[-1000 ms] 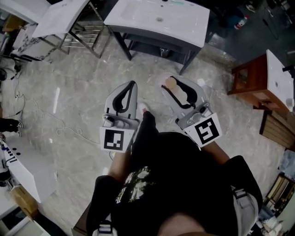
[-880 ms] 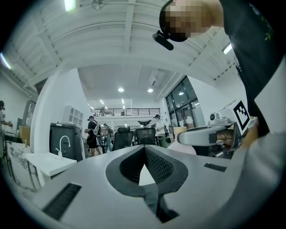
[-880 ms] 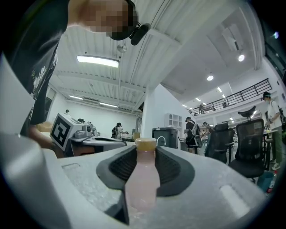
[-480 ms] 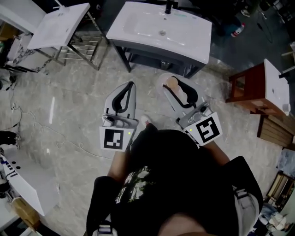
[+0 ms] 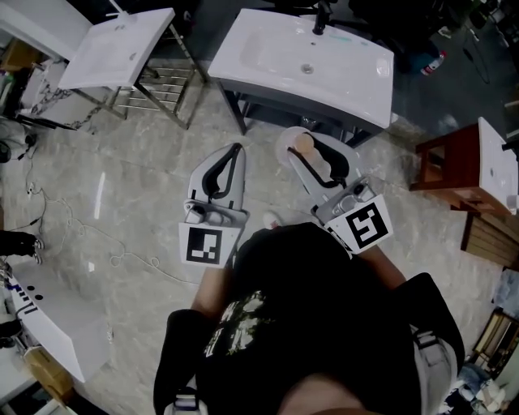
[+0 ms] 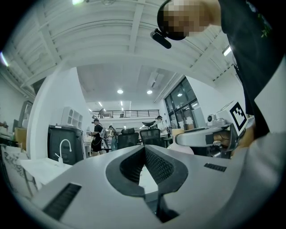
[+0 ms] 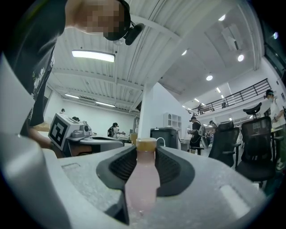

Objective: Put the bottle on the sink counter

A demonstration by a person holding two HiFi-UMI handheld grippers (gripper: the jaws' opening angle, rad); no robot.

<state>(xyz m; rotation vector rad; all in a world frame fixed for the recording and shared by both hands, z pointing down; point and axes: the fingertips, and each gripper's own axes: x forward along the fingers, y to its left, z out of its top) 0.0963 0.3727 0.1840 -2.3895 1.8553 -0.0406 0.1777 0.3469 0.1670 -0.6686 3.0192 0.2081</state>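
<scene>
1. Two grippers are counted, one per hand, both held out level over the marble floor (image 5: 122,203).
2. The left gripper (image 5: 234,151) is closed up, with its tips pressed together and nothing caught between them.
3. The right gripper (image 5: 310,156) is clamped on the one bottle (image 5: 303,144), a pinkish one with a tan cap, squeezed around the body.
4. The bottle is held in the air just short of the front edge of the sink counter (image 5: 361,85), so it's not set down yet.
5. One dark faucet (image 5: 322,16) is seen at that counter's back edge.
6. A second white sink top (image 5: 122,49) is parked well off to the left, and one wooden cabinet (image 5: 442,154) to the right.
</scene>
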